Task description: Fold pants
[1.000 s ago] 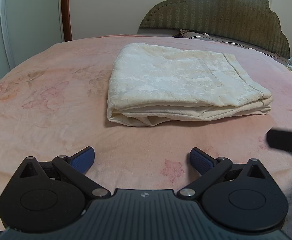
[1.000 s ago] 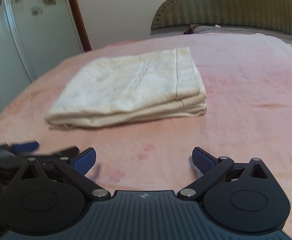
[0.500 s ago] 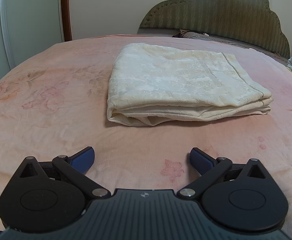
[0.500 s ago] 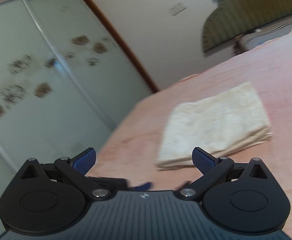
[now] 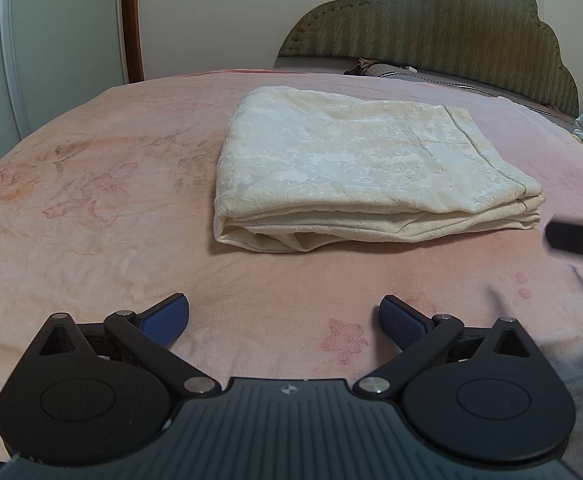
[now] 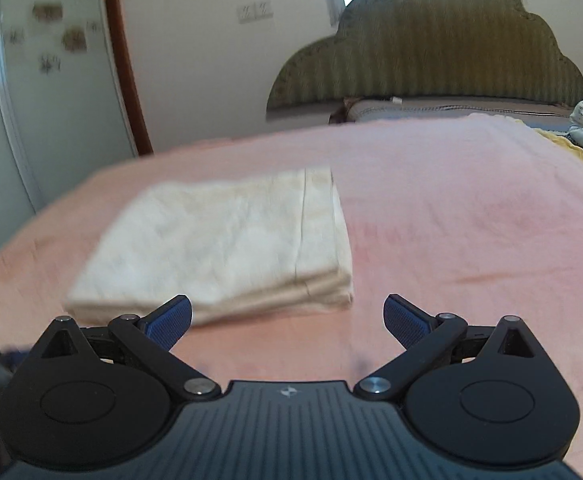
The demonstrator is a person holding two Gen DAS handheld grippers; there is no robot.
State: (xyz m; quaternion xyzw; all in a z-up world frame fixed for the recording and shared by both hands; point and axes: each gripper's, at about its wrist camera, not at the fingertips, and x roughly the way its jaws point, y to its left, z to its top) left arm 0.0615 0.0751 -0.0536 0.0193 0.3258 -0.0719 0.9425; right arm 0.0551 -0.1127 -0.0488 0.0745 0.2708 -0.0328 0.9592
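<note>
Left wrist view: my left gripper (image 5: 284,320) hangs low over the bed (image 5: 91,208), its jaws spread wide with nothing between the blue pads (image 5: 167,318). Ahead of them, well apart from the tips, the pants (image 5: 355,168) lie as a cream, folded rectangle of several stacked layers on the pink flowered bedspread. The rounded fold faces me at the near left, and the loose layered edges show at the right end. A dark, blurred piece of my right gripper (image 5: 579,238) pokes in at the right edge, near the right end of the pants. Behind the bed stand a green padded headboard (image 5: 431,28) and a wardrobe door (image 5: 63,28).

Right wrist view: this picture is blurred by motion. My right gripper (image 6: 287,318) also has its jaws wide and holds nothing. The pants (image 6: 227,240) lie just beyond the left pad (image 6: 171,320), ahead and to the left, flat on the bed (image 6: 471,208). The headboard (image 6: 431,48) rises at the back.
</note>
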